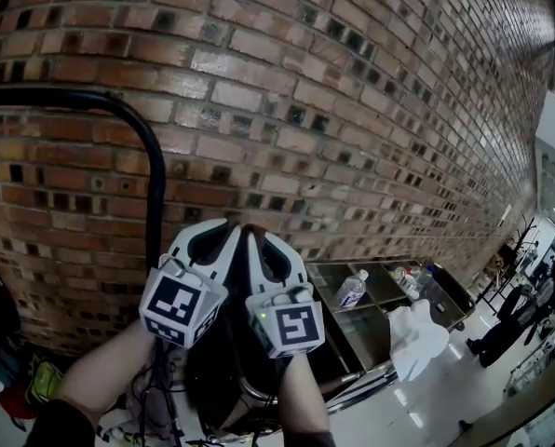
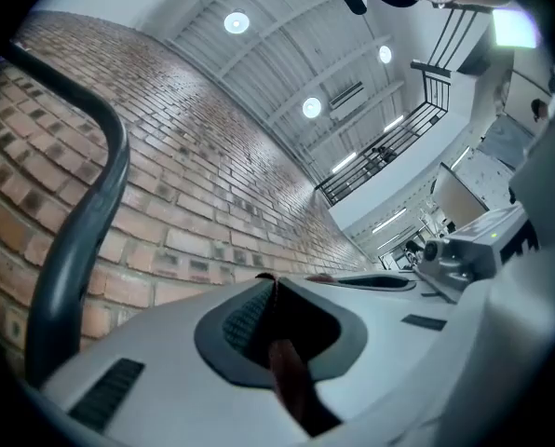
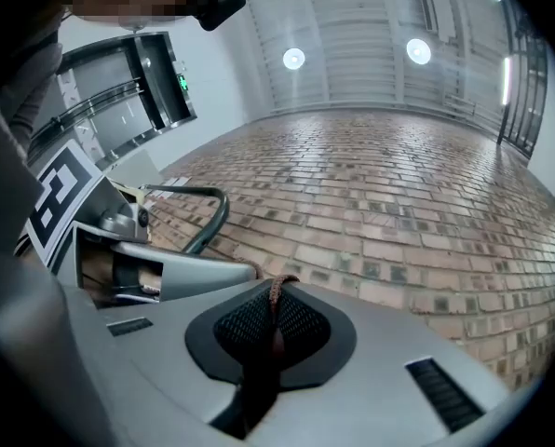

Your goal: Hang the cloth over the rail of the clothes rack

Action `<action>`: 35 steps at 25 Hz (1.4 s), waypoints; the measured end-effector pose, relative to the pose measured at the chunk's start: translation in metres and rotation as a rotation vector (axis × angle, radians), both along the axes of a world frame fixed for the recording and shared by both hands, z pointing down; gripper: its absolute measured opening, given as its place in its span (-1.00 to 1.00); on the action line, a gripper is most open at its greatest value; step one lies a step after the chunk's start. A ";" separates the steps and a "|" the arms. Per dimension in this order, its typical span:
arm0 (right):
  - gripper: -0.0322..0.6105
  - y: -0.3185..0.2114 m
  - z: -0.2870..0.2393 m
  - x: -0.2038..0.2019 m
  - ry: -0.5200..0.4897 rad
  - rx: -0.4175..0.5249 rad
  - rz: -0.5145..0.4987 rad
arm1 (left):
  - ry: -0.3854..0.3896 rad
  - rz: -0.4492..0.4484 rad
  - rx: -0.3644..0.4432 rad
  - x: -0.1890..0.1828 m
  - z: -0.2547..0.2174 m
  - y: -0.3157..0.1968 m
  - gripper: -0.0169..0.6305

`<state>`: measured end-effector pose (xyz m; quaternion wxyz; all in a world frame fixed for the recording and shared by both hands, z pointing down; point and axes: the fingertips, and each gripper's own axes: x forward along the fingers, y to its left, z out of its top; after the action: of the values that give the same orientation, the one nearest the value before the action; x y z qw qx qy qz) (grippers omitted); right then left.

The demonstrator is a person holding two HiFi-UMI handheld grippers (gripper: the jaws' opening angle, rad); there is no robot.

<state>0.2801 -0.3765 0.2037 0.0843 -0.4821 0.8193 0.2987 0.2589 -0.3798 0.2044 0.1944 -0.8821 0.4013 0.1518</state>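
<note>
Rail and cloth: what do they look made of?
The rail is probably metal tube with a smooth black painted or coated finish: it is round, bent in one clean curve, and has a faint sheen. The cloth is a matte brown textile, woven or knitted; its pinched edge looks ribbed, like cord. The fibre cannot be told.

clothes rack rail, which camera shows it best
The head view: the rail runs level, bends and drops, dark against the brick wall. The left gripper view shows only its bend and upright, close and large. The right gripper view catches just a small curved piece.
</note>
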 end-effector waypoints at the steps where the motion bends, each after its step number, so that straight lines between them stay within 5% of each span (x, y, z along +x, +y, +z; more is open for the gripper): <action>1: -0.82 -0.002 -0.008 0.002 -0.007 0.010 0.003 | 0.000 -0.006 0.019 0.001 -0.008 -0.002 -0.89; 9: -0.82 -0.010 -0.077 0.003 -0.031 0.123 0.024 | 0.034 0.013 0.101 0.007 -0.074 -0.007 -0.89; 15: -0.83 -0.011 -0.118 0.001 -0.184 0.083 -0.125 | 0.032 0.040 0.085 0.003 -0.110 -0.011 -0.89; 23: -0.83 0.002 -0.165 -0.002 -0.209 0.192 -0.156 | 0.028 0.004 0.246 -0.001 -0.158 -0.003 -0.88; 29: -0.83 0.012 -0.185 -0.010 -0.203 0.274 -0.138 | -0.016 0.015 0.287 -0.006 -0.180 -0.001 -0.88; 35: -0.83 0.018 -0.190 -0.024 -0.274 0.273 -0.158 | 0.028 0.089 0.229 -0.019 -0.192 -0.001 -0.88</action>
<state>0.2561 -0.3582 0.0135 0.2827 -0.4364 0.7873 0.3313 0.2397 -0.3808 0.0124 0.2814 -0.8688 0.3446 0.2175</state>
